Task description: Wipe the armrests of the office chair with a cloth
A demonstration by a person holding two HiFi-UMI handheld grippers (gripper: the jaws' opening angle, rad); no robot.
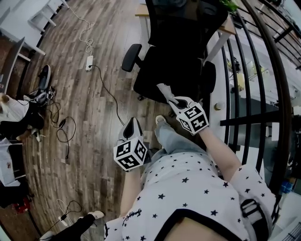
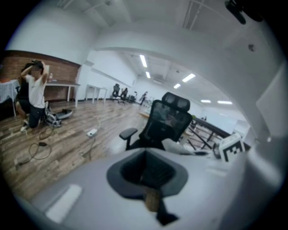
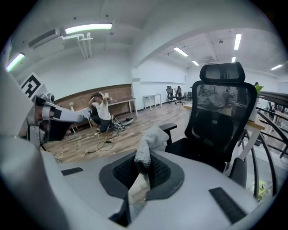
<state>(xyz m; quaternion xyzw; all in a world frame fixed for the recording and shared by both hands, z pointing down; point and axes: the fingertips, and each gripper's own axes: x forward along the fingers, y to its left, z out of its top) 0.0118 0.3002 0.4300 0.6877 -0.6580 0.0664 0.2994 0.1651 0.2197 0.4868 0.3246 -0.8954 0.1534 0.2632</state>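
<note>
A black office chair (image 1: 181,52) stands in front of me on the wood floor, its left armrest (image 1: 131,56) and right armrest (image 1: 209,75) both bare. My right gripper (image 1: 173,100) is shut on a grey-white cloth (image 1: 164,90) and holds it over the front of the seat, short of the armrests. In the right gripper view the cloth (image 3: 148,143) sticks up from the right gripper (image 3: 139,168), with the chair (image 3: 220,121) beyond. My left gripper (image 1: 133,121) hangs lower left, jaws together and empty. The left gripper view shows the left gripper (image 2: 147,177), chair (image 2: 168,121) and cloth (image 2: 175,146).
A power strip (image 1: 89,62) and loose cables (image 1: 110,94) lie on the floor left of the chair. A black railing (image 1: 254,94) runs close along the right. A desk (image 1: 141,10) stands behind the chair. A person (image 2: 33,96) sits on the floor far left.
</note>
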